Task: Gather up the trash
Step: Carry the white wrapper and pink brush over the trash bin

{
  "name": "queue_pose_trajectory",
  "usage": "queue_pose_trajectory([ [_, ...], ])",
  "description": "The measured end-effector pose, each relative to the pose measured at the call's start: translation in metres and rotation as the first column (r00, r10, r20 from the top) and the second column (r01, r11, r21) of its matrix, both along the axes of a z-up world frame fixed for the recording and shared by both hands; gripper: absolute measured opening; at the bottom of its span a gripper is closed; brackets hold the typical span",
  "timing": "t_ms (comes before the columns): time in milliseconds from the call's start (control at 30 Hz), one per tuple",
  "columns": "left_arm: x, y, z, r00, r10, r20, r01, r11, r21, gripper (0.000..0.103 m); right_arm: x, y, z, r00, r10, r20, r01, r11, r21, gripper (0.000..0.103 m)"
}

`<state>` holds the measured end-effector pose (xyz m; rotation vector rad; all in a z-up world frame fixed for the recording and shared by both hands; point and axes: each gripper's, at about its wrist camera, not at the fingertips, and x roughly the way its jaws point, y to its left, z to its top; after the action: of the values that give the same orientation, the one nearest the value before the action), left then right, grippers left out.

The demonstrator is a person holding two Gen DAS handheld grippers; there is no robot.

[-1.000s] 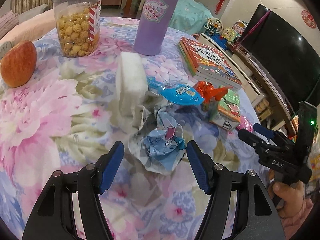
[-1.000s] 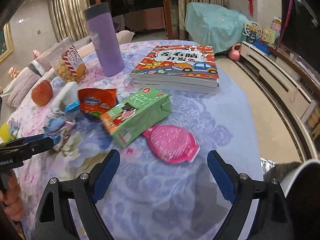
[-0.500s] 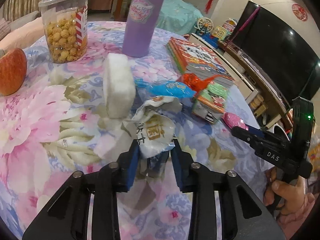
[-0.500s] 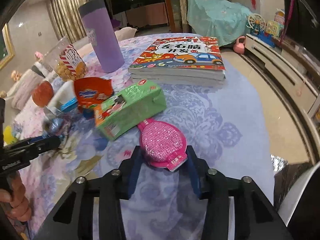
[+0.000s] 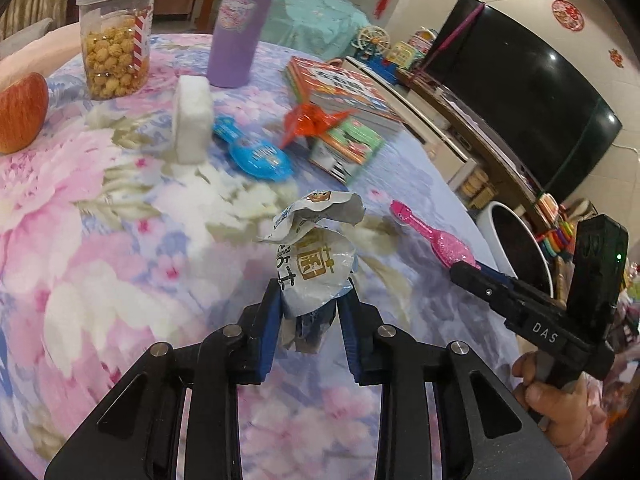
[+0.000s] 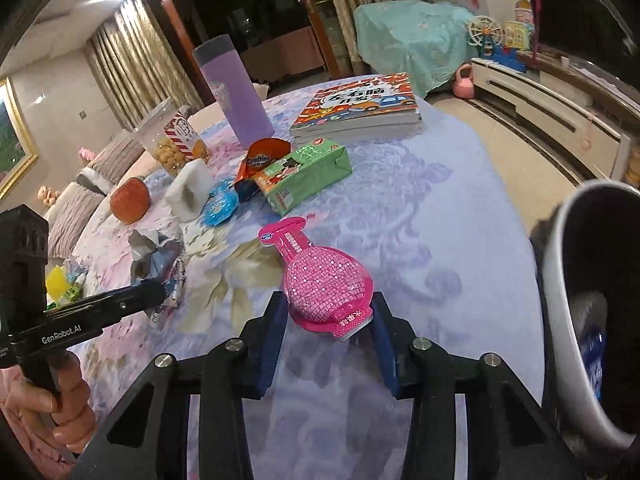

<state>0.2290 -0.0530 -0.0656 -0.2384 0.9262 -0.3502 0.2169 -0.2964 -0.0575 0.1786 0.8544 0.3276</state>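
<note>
Trash in hand on both sides. Left tongs [image 5: 310, 312] closed on a crumpled snack wrapper [image 5: 314, 256], held clear above the bench [image 5: 100, 264]. Right tongs [image 6: 328, 320] closed around the wide end of a pink blister pack [image 6: 324, 280]; whether the pack is lifted or resting on the cloth cannot be told.

Step, as judged: grasp done on two pieces, carry to the bin comes next. White bin [image 6: 568, 280] stands just off the bench edge on the right side, mouth open toward the right tongs. Next move likely calls for swinging each load over the rim and releasing only once well past it; the wrapper is light and springy and may cling to a pad.

More apparent trash on the bench: blue blister pack [image 5: 254, 156], orange wrapper [image 5: 308, 120], green carton [image 5: 348, 144], white foam block [image 5: 191, 120].

Containers:
- Bin: dark inside, something blue low down, not identifiable.
- Clear tub [image 5: 114, 40]: lidded, partly full of puffed yellow snacks.
- Purple tumbler [image 5: 240, 28]: upright, contents hidden.
</note>
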Motion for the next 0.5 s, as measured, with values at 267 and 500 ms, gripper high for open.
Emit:
queue_pose_trajectory([
  [267,-0.023,-0.028,0.004,0.997,-0.075,0.0,0.075,0.997,0.0,0.026,-0.035,-0.006,0.003,0.998,-0.058,0.032,0.058,0.998,0.0,0.042],
  [500,-0.034,-0.047,0.006,0.993,-0.121,0.004,0.121,0.993,0.001,0.026,-0.059,-0.015,0.006,0.996,-0.083,0.043,0.082,0.997,0.011,0.042],
])
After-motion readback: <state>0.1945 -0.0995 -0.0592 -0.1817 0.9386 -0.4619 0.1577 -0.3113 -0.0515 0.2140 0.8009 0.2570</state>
